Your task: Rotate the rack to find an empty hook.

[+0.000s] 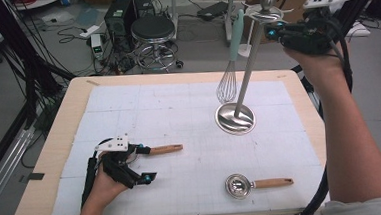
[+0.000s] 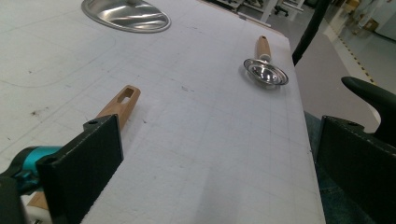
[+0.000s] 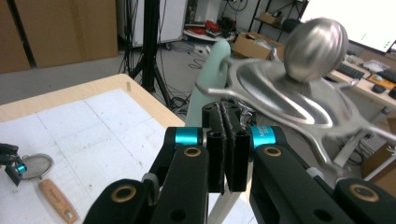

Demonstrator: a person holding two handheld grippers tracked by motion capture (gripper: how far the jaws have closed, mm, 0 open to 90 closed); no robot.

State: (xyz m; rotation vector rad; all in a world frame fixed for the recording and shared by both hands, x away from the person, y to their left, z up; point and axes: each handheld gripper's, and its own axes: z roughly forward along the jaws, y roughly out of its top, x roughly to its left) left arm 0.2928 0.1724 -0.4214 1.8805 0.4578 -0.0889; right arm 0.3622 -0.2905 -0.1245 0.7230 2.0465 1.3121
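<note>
A steel utensil stand [image 1: 235, 118] with a round base and a ball top [image 3: 315, 46] rises at the mat's back right. A whisk [image 1: 229, 75] with a mint handle [image 3: 210, 79] hangs from it. My right gripper [image 1: 272, 32] is held high beside the stand's hooks, and its pads [image 3: 227, 140] are shut together with nothing visible between them. My left gripper [image 1: 147, 163] rests on the mat at the front left, jaws wide open [image 2: 219, 140]. A wooden-handled utensil [image 1: 165, 149] lies along the outside of its far jaw; the utensil's head is hidden under the gripper.
A small steel strainer [image 1: 241, 185] with a wooden handle lies at the front right of the white mat [image 1: 179, 113]. A stool [image 1: 153, 32], boxes and cables stand on the floor beyond the table's far edge.
</note>
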